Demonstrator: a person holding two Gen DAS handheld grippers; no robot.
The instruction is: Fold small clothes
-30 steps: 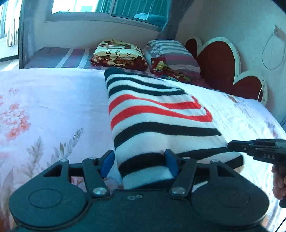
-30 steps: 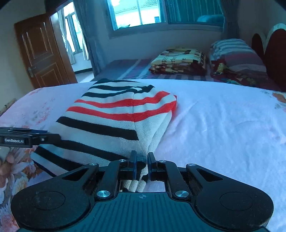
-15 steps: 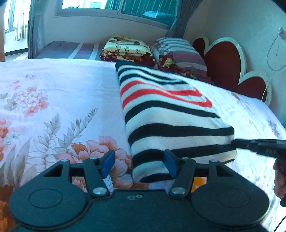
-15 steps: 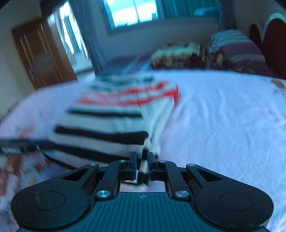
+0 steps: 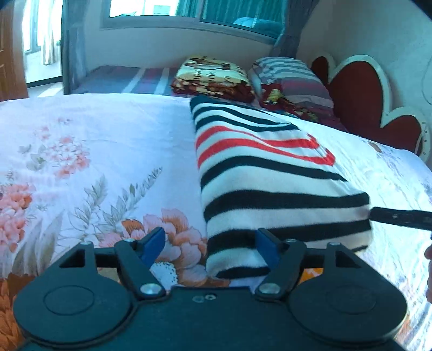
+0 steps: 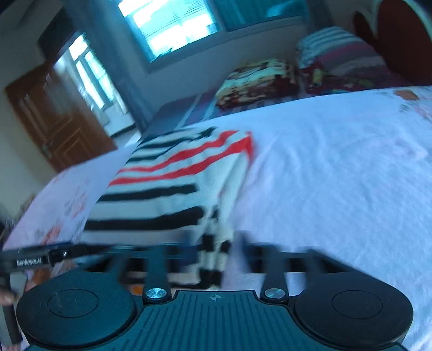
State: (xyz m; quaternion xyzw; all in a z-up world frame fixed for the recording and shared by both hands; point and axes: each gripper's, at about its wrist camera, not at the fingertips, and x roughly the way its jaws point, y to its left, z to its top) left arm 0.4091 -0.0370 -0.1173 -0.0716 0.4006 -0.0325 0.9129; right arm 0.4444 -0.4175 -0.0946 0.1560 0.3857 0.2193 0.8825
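Both grippers sit at the near end of the folded striped sweater (image 5: 270, 172): the left gripper (image 5: 210, 244) has just spread its blue pads wide, the sweater's corner lying loose between them, and the right gripper (image 6: 216, 259), blurred, has just let its jaws part around the sweater's folded edge. That sweater lies on a floral bedsheet (image 5: 81, 162) covering the bed. Beyond it are a stack of folded blankets (image 5: 213, 75), a striped pillow (image 5: 291, 75), a red scalloped headboard (image 5: 361, 94), a window (image 6: 172, 24) and a wooden door (image 6: 54, 116).
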